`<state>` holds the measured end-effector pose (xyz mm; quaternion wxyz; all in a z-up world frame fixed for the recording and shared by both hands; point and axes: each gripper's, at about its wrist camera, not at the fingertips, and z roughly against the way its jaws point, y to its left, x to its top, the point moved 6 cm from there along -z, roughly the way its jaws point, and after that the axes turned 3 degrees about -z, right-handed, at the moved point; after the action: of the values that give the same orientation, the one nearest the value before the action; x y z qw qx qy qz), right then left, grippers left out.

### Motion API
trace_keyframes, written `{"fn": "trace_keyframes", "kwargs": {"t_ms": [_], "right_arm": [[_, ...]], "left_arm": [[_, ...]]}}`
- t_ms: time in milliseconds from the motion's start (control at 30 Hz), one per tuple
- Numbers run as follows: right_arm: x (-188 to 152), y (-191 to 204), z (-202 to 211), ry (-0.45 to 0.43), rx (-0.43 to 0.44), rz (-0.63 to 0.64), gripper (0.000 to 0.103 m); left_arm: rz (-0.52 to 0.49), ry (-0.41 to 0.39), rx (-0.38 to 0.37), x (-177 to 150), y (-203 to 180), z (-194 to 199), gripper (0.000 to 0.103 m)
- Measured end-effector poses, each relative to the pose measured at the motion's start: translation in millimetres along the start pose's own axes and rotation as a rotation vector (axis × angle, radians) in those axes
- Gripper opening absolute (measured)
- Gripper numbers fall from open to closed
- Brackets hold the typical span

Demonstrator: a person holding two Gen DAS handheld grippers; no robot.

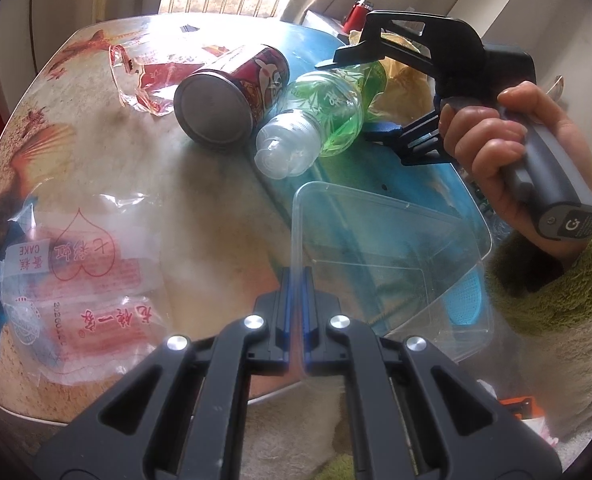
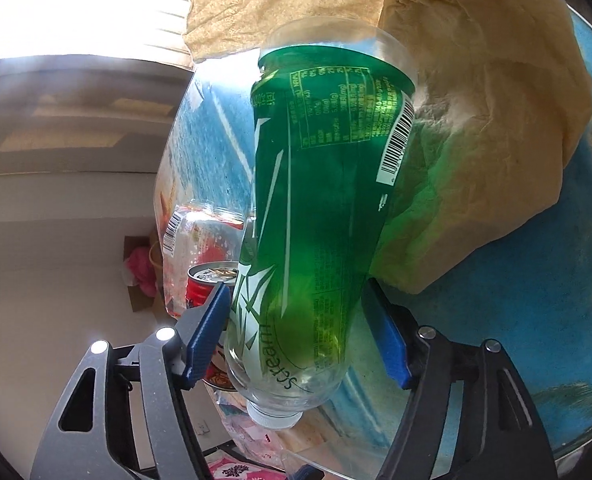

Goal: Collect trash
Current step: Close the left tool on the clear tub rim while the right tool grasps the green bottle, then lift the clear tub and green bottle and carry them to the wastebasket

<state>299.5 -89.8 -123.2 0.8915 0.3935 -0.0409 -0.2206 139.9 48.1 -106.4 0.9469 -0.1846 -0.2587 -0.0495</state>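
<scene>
Left tongs (image 1: pixel 295 276) clamped on tub (image 1: pixel 396 202) rim. Right tongs (image 2: pixel 295 292) apart around bottle (image 2: pixel 316 200): squeeze softly, mid-body, clear of can (image 2: pixel 210 276).

We read "Scream" on the green bottle label (image 2: pixel 296 240), beside a barcode (image 2: pixel 396 140). The clear wrapper (image 1: pixel 76 280) on the table bears "CAKE" and red Chinese characters, seen upside down.

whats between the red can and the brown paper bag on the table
The green bottle lies between the red can and the paper bag, touching the can; left wrist view shows it.
</scene>
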Motion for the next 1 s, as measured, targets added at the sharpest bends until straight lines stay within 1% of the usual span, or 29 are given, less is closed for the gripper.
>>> {"fn": "trace_keyframes", "kwargs": {"t_ms": [233, 367, 533, 767, 800, 900, 1000], "right_arm": [[1, 1, 11, 0.016, 0.069, -0.008, 0.062], [5, 7, 26, 0.002, 0.12, -0.006, 0.061], [3, 21, 41, -0.022, 0.171, 0.038, 0.061], [-10, 32, 86, -0.082, 0.255, 0.136, 0.061], [-18, 34, 96, -0.089, 0.268, 0.147, 0.061], [-25, 27, 120, -0.112, 0.305, 0.17, 0.061], [-34, 9, 141, -0.128, 0.331, 0.167, 0.061]], "left_arm": [[0.009, 0.005, 0.0, 1, 5, 0, 0.003], [0.014, 0.005, 0.002, 3, 9, 0, 0.003], [0.015, 0.005, 0.008, 2, 10, 0, 0.003], [0.007, 0.042, 0.016, 2, 5, -8, 0.003], [0.01, 0.049, 0.014, 1, 6, -11, 0.003], [0.012, 0.058, 0.015, 1, 6, -15, 0.003], [0.014, 0.053, 0.025, 3, 7, -16, 0.003]]}}
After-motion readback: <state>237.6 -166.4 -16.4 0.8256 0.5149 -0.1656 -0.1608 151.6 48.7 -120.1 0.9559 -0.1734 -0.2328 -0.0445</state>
